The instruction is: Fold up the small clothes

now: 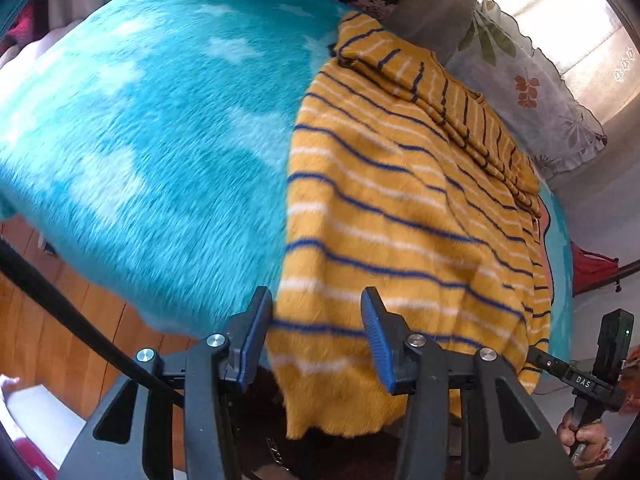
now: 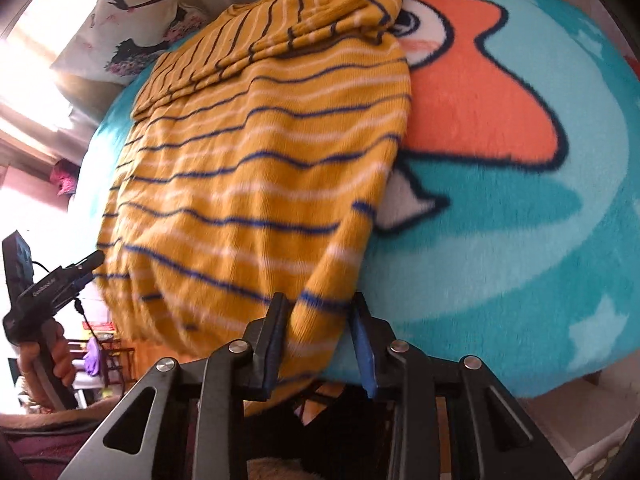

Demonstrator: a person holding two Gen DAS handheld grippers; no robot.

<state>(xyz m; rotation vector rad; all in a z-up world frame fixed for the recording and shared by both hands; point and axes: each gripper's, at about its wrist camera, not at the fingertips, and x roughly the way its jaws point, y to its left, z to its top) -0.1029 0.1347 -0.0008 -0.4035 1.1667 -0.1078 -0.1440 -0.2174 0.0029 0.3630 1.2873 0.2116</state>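
A small mustard-yellow sweater with blue and white stripes (image 1: 400,208) lies on a turquoise fleece blanket (image 1: 160,140), its sleeves folded across the top. Its hem hangs over the blanket's near edge. My left gripper (image 1: 318,320) is open, with the hem's left corner between its fingers. My right gripper (image 2: 320,312) is open around the hem's right corner of the sweater (image 2: 260,168). The blanket (image 2: 500,240) shows an orange and white cartoon print here. Each gripper shows at the edge of the other's view.
Floral pillows (image 1: 532,92) and a printed pillow (image 2: 132,32) lie at the blanket's far side by a bright window. Wooden floor (image 1: 72,320) shows below the blanket's near edge. A black cable (image 1: 60,304) crosses at the left.
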